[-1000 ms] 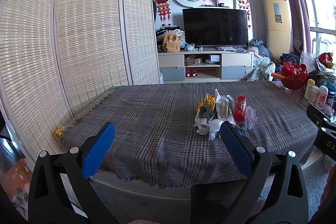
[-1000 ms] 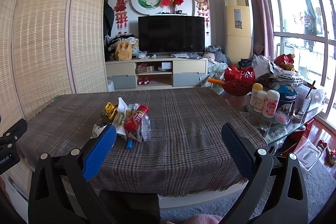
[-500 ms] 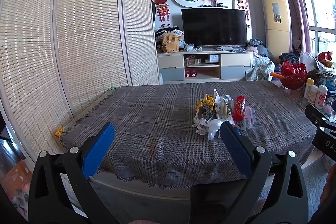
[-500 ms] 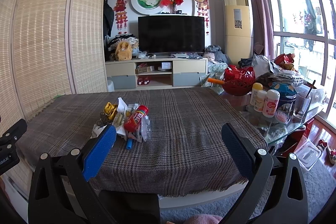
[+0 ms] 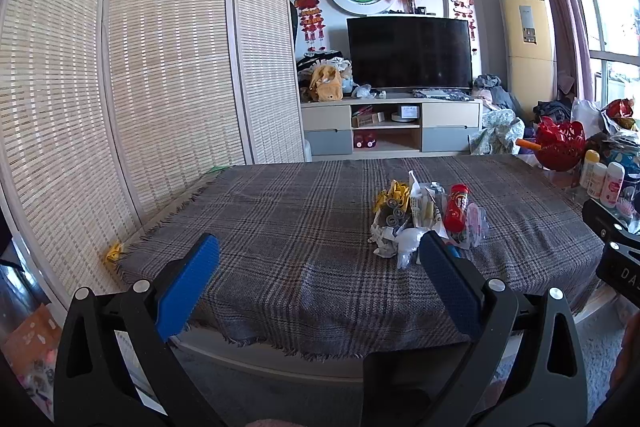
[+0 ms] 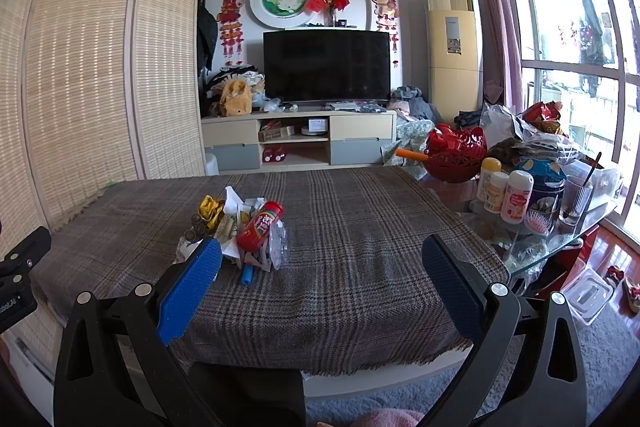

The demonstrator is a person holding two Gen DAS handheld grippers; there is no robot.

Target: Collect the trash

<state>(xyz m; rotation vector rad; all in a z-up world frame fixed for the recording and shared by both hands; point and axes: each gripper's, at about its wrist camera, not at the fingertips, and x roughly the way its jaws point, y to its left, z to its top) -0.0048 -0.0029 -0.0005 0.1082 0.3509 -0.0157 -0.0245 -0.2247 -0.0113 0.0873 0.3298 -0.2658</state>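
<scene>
We have collected nothing yet: the trash pile (image 5: 428,219) lies heaped mid-table on the plaid cloth (image 5: 300,227), toward its right edge. Our left gripper (image 5: 316,283) and right gripper (image 6: 320,283) gape wide, empty, short of the near edge.

One red snack canister (image 6: 259,225), one blue tube (image 6: 247,275), one gold wrapper (image 6: 211,207), three white bottles (image 6: 505,191), one television (image 6: 326,65)
</scene>
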